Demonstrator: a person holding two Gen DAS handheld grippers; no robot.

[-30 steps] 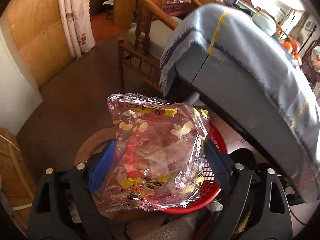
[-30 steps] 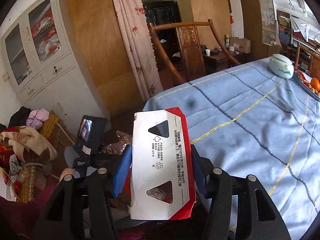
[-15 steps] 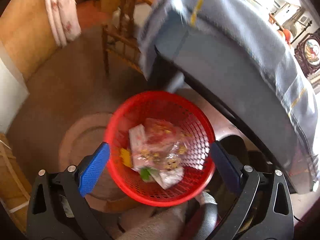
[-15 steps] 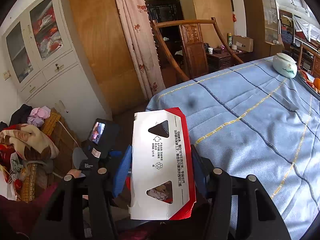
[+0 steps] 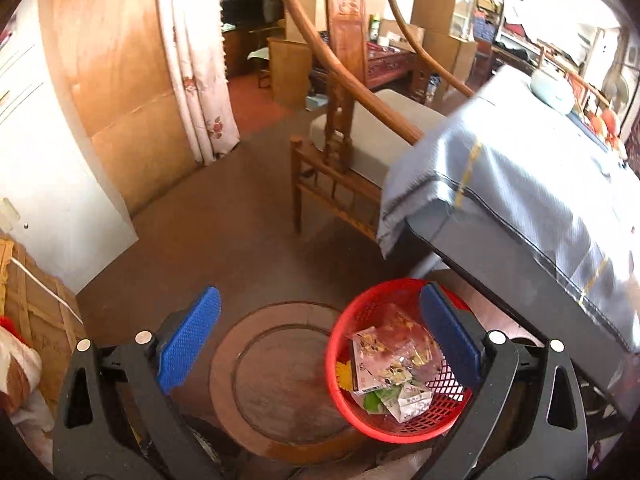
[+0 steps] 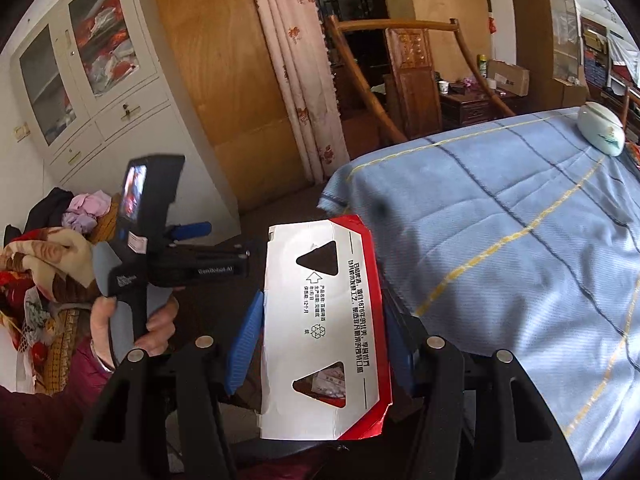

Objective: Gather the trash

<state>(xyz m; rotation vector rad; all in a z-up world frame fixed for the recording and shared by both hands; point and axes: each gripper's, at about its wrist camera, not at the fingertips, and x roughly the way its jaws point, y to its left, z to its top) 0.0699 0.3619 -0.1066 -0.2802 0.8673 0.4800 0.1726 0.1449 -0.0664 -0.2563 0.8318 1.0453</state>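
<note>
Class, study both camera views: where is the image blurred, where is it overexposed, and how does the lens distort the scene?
Left wrist view: tablecloth smeared by motion blur, window area at top right blown out, red basket fairly sharp. Right wrist view: carton crisp, its print readable. Both views: fisheye curvature, dark corners.

i see a room in a home: a wooden chair (image 5: 344,92), flowery curtains (image 6: 300,64), a table with a blue cloth (image 6: 520,240), and a white cupboard (image 6: 92,76).
</note>
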